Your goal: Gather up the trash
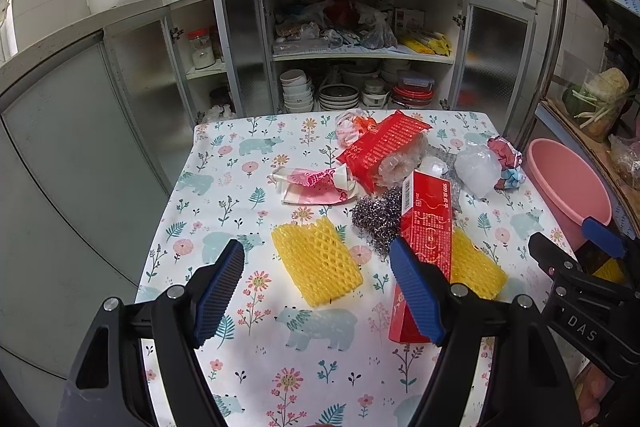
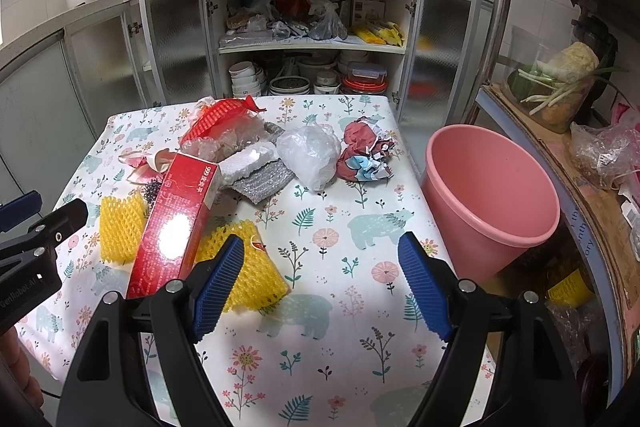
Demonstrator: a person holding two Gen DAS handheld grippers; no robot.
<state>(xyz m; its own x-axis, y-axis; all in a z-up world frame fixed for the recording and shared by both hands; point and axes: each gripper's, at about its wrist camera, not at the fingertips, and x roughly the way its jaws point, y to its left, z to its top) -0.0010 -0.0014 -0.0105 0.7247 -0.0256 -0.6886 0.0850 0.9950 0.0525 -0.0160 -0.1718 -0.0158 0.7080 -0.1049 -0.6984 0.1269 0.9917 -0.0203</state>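
Observation:
Trash lies on a floral tablecloth [image 1: 224, 195]. A yellow foam net [image 1: 316, 263] lies just ahead of my open, empty left gripper [image 1: 318, 263]. A long red box [image 1: 428, 243] lies beside it, over a second yellow net [image 2: 248, 267]. Behind are a steel scourer [image 1: 372, 215], a red snack bag [image 1: 380, 147], a pink wrapper [image 1: 316, 183], a clear plastic bag [image 2: 312, 151] and crumpled red paper [image 2: 364, 151]. My right gripper [image 2: 322, 255] is open and empty above the cloth, left of the pink bucket [image 2: 492, 195].
The pink bucket stands off the table's right edge, beside a shelf rack [image 2: 580, 155] with vegetables. An open cabinet [image 1: 352, 67] with bowls stands behind the table, woks on the counter above.

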